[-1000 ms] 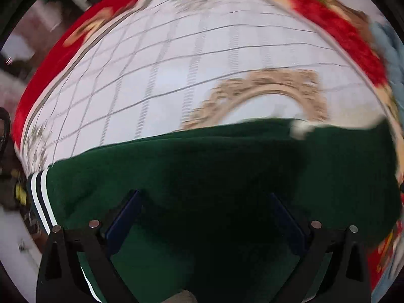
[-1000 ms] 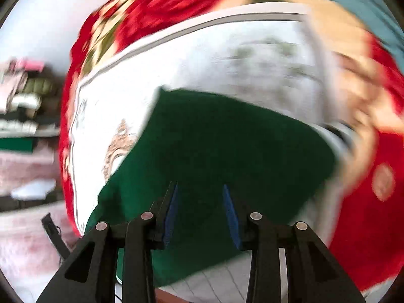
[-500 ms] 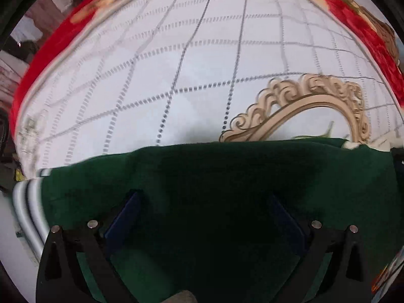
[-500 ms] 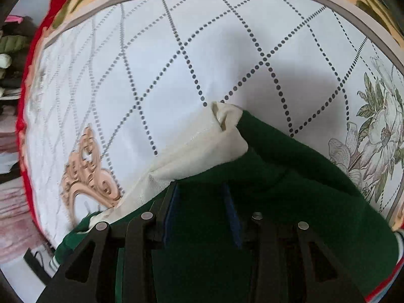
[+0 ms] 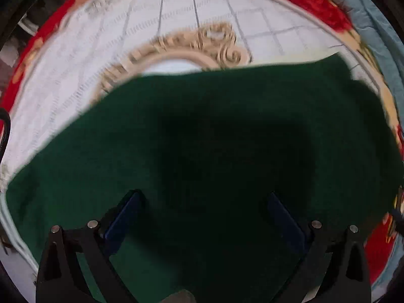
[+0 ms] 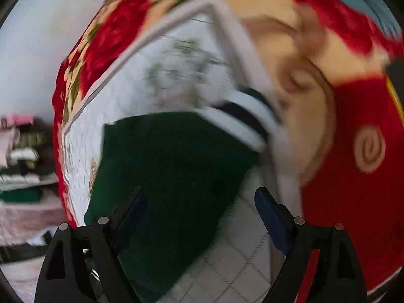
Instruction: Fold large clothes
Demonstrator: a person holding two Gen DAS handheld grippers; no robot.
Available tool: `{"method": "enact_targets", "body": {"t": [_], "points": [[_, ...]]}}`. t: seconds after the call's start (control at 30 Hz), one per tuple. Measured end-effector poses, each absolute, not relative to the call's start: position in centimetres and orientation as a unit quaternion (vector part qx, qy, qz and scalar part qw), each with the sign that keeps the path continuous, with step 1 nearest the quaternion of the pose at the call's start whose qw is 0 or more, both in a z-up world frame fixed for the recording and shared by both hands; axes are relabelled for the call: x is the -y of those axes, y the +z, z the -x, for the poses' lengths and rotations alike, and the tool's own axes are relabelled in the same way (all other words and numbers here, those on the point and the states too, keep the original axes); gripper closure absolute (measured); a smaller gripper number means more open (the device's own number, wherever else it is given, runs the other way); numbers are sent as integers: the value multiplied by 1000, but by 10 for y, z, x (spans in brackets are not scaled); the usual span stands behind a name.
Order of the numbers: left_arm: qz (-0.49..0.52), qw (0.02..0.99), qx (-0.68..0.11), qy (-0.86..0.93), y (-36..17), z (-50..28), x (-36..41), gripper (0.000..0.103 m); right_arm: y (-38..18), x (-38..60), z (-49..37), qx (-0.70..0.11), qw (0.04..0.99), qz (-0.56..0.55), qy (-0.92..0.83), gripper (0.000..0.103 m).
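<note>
No containers in view. The dark green garment [image 5: 227, 139] lies spread on a white quilted cover [image 5: 106, 50] with a gold scroll motif, over a red floral blanket [image 6: 353, 202]. Left gripper [image 5: 202, 209] hangs directly above the cloth, jaws wide apart, nothing clasped. Right gripper [image 6: 199, 207]: jaws opening, cloth below and between them, not pinched. Garment is plain green with a white-and-dark striped band [image 6: 242, 121] at one edge. Both views blurred.
</note>
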State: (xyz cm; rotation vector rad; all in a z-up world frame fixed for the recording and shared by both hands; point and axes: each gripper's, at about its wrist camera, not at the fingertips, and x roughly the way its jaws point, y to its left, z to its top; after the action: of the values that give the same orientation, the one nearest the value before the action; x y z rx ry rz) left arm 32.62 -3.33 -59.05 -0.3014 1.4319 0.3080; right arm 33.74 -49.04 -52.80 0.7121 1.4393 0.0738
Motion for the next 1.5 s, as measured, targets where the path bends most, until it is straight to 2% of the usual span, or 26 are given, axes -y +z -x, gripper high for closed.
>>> {"method": "enact_targets", "body": {"t": [0.17,0.23,0.27,0.33,0.43,0.47,0.5,0.57,0.63,0.83,1.1,1.3,1.5], "points": [[164,730,-652,123,-597,-332,20,0,-600,466,-340,-631,643,-414,133,15],[157,731,-654,118,-597,-335,20,0,-613,447,-351,-611,654,-416,159,8],[154,731,-655,117,-597,-336,19,0,-613,443,-356,-597,662,-419,173,0],[149,733,-654,114,-596,-338,18,0,-610,430,-364,-586,664,-422,194,0],[144,741,-645,119,-598,-343,18,0,-615,404,-373,-588,646,-435,218,19],[144,742,-643,121,-596,-344,16,0,-617,396,-376,-592,651,-424,214,35],[145,743,-641,125,-596,-348,14,0,-619,393,-378,-596,651,-421,208,60],[143,744,-640,127,-595,-356,13,0,-620,394,-383,-588,642,-451,196,73],[137,746,-640,124,-594,-365,19,0,-606,394,-385,-574,649,-463,186,79],[112,771,-625,56,-599,-422,76,0,-502,401,-386,-509,720,-427,197,82],[133,787,-602,0,-593,-460,101,0,-437,382,-402,-499,781,-326,185,82],[224,795,-557,88,-526,-365,10,0,-379,277,-371,-500,806,-204,240,82],[283,768,-520,244,-484,-212,-119,0,-370,132,-318,-512,792,-88,322,82]]}}
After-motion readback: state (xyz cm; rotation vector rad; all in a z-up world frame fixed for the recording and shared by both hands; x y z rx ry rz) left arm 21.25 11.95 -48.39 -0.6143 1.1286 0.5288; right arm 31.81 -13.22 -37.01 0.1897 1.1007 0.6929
